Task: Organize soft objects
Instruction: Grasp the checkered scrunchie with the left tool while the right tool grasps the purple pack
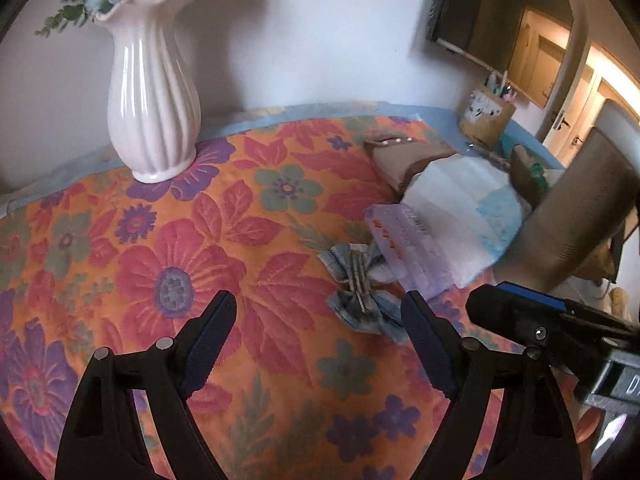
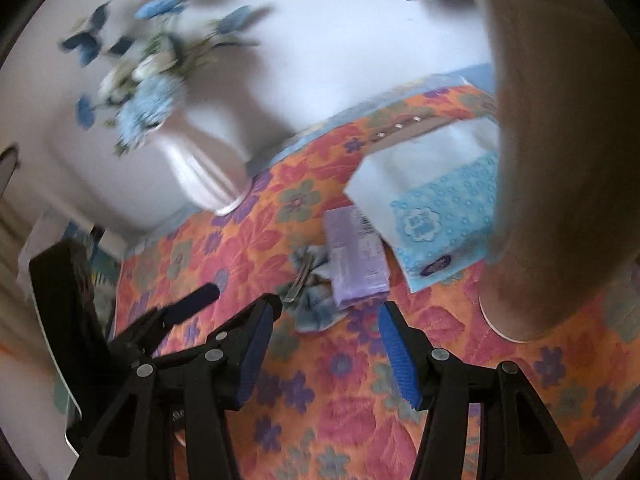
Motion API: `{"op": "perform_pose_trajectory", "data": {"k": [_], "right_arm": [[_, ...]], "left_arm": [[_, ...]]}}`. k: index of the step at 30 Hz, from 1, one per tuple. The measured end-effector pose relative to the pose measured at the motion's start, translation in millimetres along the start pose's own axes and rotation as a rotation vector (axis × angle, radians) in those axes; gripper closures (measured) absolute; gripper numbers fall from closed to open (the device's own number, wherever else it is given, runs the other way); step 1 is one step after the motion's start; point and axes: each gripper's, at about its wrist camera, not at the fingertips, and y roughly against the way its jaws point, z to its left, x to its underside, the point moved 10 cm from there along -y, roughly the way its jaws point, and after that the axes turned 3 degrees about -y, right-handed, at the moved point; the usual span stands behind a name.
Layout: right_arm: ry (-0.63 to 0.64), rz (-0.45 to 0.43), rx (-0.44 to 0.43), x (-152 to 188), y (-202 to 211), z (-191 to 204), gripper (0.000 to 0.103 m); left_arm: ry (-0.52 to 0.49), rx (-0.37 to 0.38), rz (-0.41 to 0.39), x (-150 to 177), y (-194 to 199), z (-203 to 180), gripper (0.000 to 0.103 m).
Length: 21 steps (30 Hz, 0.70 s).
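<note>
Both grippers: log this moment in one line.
left gripper: open, empty | right gripper: open, empty | fabric bow: on tablecloth, touching purple packet

The bench [image 1: 120,240] is wearing a quilted cloth cover, matt and embossed with stitched flower outlines. The vase [image 1: 154,92] is looking like glazed ceramic, glossy and ribbed, catching bright streaks of light. The bow [image 1: 360,292] is showing as soft woven fabric with frayed edges, pinched by a metal-looking clip. The purple packet [image 1: 404,248] is gleaming like thin plastic film. The napkin pack [image 2: 440,220] is appearing as dimpled paper. The left claw [image 1: 320,320] and right claw [image 2: 330,320] are showing matt black plastic, with ridged blue pads [image 2: 394,344] and dull metal rivets
</note>
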Motion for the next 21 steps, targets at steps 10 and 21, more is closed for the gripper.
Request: {"op": "perform_pose_trajectory", "data": {"k": [10, 21], "right_arm": [[-0.111, -0.082, 0.048, -1.3, -7.4, -18.1, 0.048], [-0.083, -0.044, 0.051, -2.1, -25.6, -2.2, 0.048]], "left_arm": [[-0.066, 0.017, 0.098, 0.0, -28.5, -10.4, 0.042], [-0.006, -0.048, 0.105, 6.7, -5.3, 24.4, 0.089]]}}
